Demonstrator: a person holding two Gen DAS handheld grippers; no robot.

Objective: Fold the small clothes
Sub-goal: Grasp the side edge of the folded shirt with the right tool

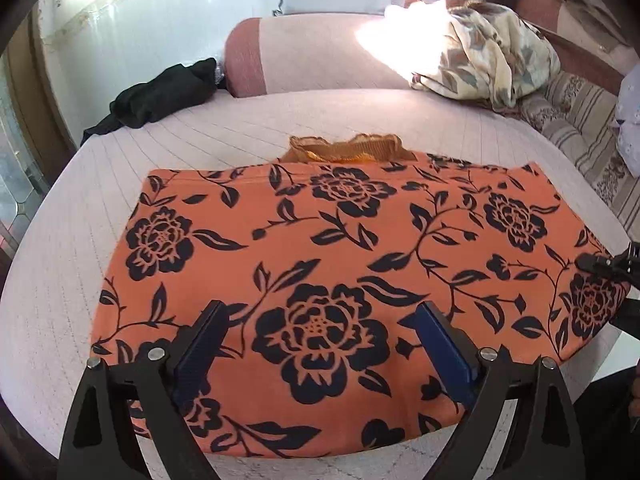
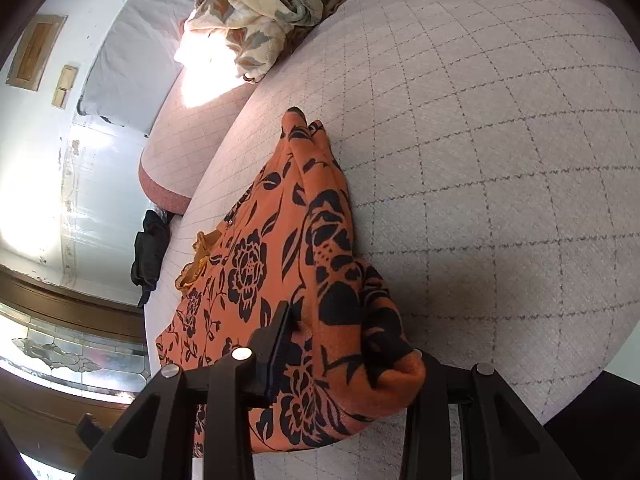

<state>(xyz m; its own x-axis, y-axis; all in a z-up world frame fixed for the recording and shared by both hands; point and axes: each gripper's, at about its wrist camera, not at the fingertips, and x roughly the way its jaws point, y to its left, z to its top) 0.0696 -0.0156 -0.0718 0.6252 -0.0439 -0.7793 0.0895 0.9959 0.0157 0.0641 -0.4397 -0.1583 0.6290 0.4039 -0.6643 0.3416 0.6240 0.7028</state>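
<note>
An orange garment with black flowers lies folded flat on the pale quilted bed, a tan ruffled edge showing at its far side. My left gripper hovers open over the near part of the garment, fingers wide apart. My right gripper is at the garment's right edge, with bunched cloth between its fingers; the right finger is hidden under the fabric. It also shows in the left wrist view at the far right.
A black cloth lies at the bed's far left. A pink bolster runs along the back. A floral blanket is heaped at the back right, beside a striped cushion.
</note>
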